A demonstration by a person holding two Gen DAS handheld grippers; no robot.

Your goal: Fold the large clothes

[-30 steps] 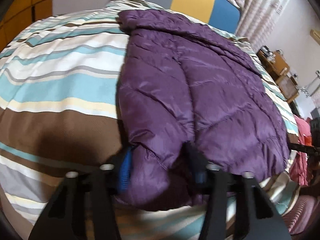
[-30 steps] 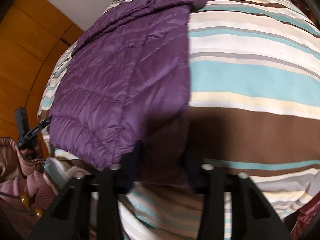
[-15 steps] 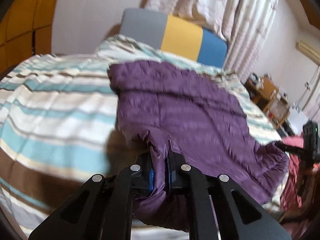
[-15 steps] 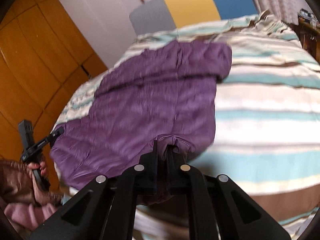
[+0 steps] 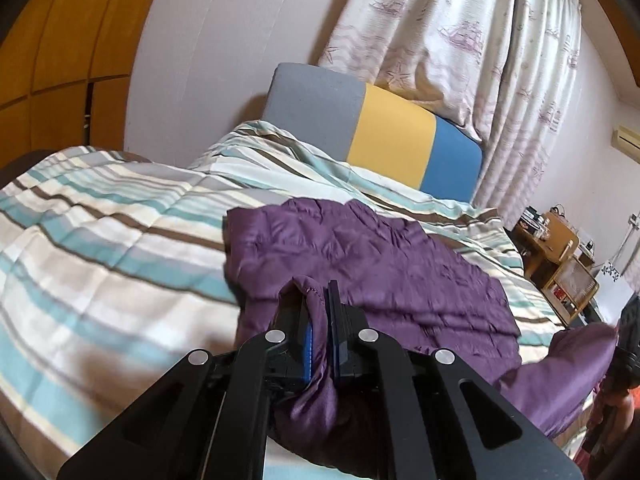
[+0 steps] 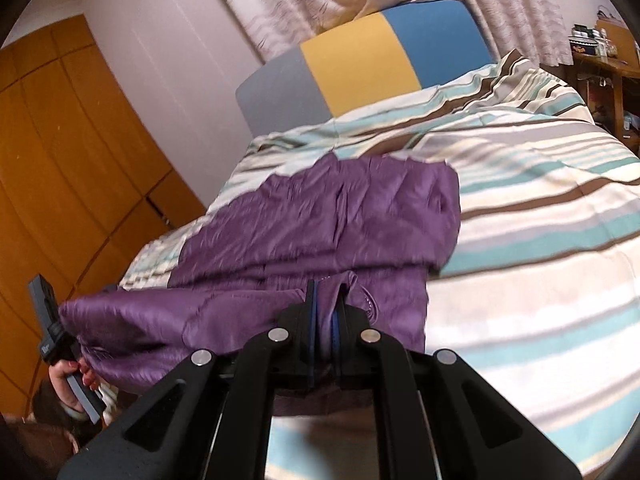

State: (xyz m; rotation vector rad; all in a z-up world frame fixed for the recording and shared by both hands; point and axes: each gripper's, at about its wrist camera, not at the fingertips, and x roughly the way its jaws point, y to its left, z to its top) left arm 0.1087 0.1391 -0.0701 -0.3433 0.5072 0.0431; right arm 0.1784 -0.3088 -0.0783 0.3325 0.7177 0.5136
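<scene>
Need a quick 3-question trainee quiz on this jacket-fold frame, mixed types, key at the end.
1. True or false: the left gripper is shut on the purple jacket.
2. Multiple choice: the jacket lies on A) a wooden floor B) a striped duvet C) a desk.
3. Fill in: the right gripper pinches the jacket's near ____, and the far part is spread flat on the bed.

Key: 1 true; 2 B; 3 edge.
</scene>
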